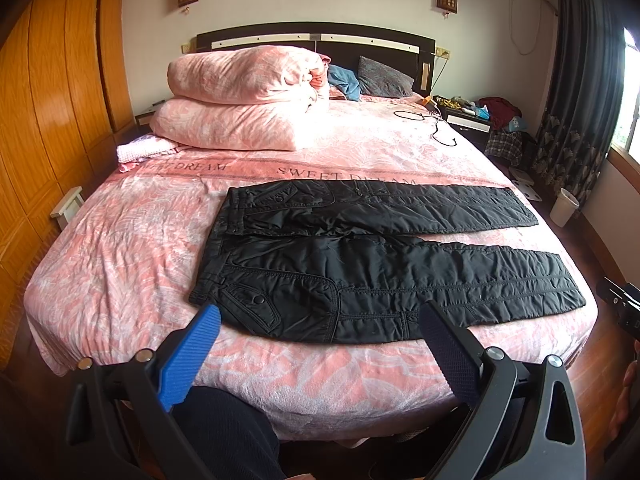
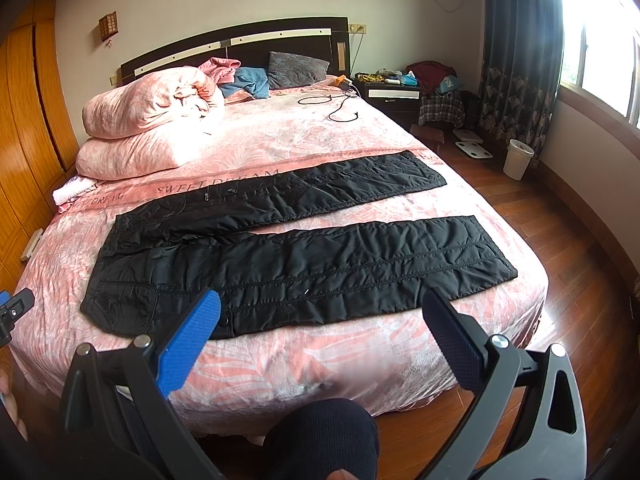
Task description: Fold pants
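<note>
Black quilted pants (image 1: pixel 360 264) lie flat on the pink bed (image 1: pixel 120 256), waistband to the left, both legs spread apart and running to the right. They also show in the right wrist view (image 2: pixel 280 248). My left gripper (image 1: pixel 320 320) is open and empty, held above the bed's near edge in front of the waist and hip pocket. My right gripper (image 2: pixel 320 312) is open and empty, held above the near edge in front of the nearer leg. Part of the right gripper shows at the far right of the left wrist view (image 1: pixel 622 304).
Folded pink quilts (image 1: pixel 244 96) are stacked near the headboard, with a black cable (image 1: pixel 440 124) on the sheet. A nightstand (image 2: pixel 392 94), a white bin (image 2: pixel 518 159) and wooden floor (image 2: pixel 560 240) lie right of the bed. A wooden wardrobe (image 1: pixel 52 100) stands left. My knee (image 2: pixel 320 436) is below.
</note>
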A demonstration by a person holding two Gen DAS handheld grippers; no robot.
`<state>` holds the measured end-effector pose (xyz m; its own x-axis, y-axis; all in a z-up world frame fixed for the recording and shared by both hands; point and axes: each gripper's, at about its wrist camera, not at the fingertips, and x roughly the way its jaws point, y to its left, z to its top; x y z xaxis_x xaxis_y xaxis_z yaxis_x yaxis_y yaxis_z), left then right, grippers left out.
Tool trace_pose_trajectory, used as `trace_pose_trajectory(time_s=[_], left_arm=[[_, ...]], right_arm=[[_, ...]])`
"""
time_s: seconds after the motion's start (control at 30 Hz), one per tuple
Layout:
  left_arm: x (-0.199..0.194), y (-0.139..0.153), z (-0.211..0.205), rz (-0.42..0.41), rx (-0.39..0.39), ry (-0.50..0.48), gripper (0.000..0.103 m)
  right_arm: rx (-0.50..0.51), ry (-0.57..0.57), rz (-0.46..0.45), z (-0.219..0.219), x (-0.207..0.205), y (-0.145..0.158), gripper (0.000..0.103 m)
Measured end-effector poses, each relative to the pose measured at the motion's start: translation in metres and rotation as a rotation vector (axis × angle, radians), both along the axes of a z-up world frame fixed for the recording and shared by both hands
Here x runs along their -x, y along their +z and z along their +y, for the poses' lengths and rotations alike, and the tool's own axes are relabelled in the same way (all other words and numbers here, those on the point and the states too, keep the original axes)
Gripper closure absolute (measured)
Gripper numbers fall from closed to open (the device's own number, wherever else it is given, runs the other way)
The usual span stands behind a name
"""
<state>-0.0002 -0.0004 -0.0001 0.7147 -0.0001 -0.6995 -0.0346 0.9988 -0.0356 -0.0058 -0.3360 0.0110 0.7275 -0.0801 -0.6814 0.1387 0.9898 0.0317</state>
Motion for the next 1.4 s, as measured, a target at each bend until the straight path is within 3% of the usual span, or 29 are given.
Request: trace_pose_trajectory(time_s=[0.77,0.8,0.97,1.07,1.1,1.23,1.4], left_arm=[[0.0,0.0,0.0,0.001,0.001,-0.003,0.004],[-0.002,0.011,0.001,0.001,0.001,-0.002,0.004],[-0.003,0.013,0.0,0.002,0.001,-0.003,0.004],[-0.002,0.009,-0.001,0.003,0.002,-0.004,0.004],[-0.002,0.01,-0.001,0.004,0.0,-0.003,0.004],[-0.004,0.001,0.002,0.007,0.001,-0.01,0.004],[-0.017,-0.015,0.012,-0.02,0.017,-0.096,0.004]], right_arm=[[0.0,0.0,0.0,0.001,0.0,0.0,0.002],[0.0,0.001,-0.001,0.001,0.0,0.001,0.002],[0.001,0.001,0.003,0.001,0.0,0.003,0.002],[0.008,0.007,0.004,0.001,0.001,0.008,0.002],[0.01,0.009,0.005,0.003,-0.006,-0.009,0.002],[0.012,0.011,0.003,0.004,-0.008,-0.011,0.002],[0.049,0.034,-0.051,0.007,-0.014,-0.022,0.002]])
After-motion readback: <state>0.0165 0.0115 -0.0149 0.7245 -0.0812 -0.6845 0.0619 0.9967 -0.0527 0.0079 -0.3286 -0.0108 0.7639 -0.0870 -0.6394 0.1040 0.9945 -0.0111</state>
